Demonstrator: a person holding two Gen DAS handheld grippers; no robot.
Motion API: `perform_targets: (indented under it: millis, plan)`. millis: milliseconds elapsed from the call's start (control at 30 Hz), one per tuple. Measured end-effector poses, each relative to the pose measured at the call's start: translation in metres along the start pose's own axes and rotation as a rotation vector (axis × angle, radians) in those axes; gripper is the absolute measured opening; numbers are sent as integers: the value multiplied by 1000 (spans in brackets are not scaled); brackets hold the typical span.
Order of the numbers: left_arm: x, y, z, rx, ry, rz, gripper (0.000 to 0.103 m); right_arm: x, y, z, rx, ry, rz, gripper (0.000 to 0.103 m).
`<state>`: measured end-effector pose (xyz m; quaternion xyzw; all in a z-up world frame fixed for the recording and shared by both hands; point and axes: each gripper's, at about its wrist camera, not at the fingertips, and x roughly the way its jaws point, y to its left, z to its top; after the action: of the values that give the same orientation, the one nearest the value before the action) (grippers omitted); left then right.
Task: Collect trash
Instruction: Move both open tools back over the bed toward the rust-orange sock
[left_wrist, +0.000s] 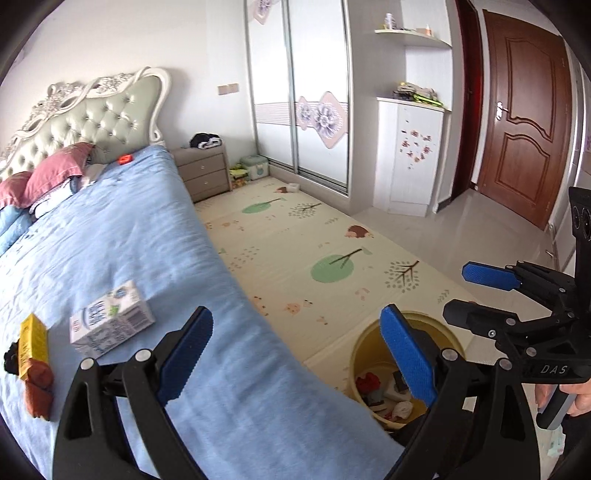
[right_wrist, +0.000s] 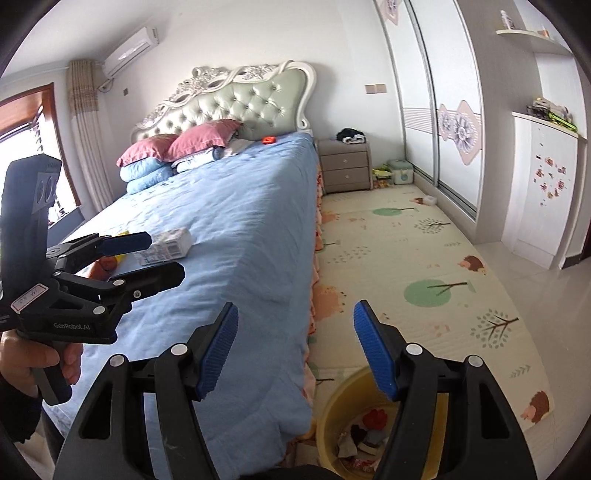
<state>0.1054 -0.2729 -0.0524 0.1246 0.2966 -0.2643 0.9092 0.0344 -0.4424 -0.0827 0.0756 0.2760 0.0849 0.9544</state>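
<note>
A white milk carton (left_wrist: 110, 319) lies on the blue bed (left_wrist: 122, 236), with a yellow box (left_wrist: 34, 345) and an orange-brown wrapper (left_wrist: 37, 391) to its left. A yellow bin (left_wrist: 360, 354) holding trash stands on the floor mat beside the bed. My left gripper (left_wrist: 295, 354) is open and empty, above the bed's edge and the bin. My right gripper (right_wrist: 295, 350) is open and empty, above the bed's edge, with the bin (right_wrist: 332, 406) below it. The carton (right_wrist: 168, 245) shows past the left gripper (right_wrist: 155, 254) in the right wrist view.
Pink pillows (right_wrist: 195, 138) and folded bedding lie at the headboard, with a small red item (right_wrist: 268, 140) near them. A grey nightstand (right_wrist: 345, 166) and boxes stand past the bed. A wardrobe (left_wrist: 299, 92), a white cabinet (left_wrist: 410, 155) and a brown door (left_wrist: 524, 114) line the right side.
</note>
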Motion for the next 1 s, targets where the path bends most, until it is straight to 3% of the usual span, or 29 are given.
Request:
perform_targets:
  millis: [200,267,433,533,767,1000]
  plan:
    - [-40,76,-16,-91,-38,135,95,24,66,23,-91,-27,102,73]
    - [-52,102,-23,-123,-49,178,97,31,87,31,-116,-36,128,82]
    - [-78,157,-41,-175,-57,286,99,43,137,42,-174,-66,191,94]
    - [-89,188,-53,-214,-52,328,99,50,161,47,-194,-77,230,95]
    - [-97,232,-84,-279,-23,350,99,72,212,48,-236,-67,296,95]
    - [-81,253,-96,-268,16,342,99,97,236,53,-257,-37,316,95]
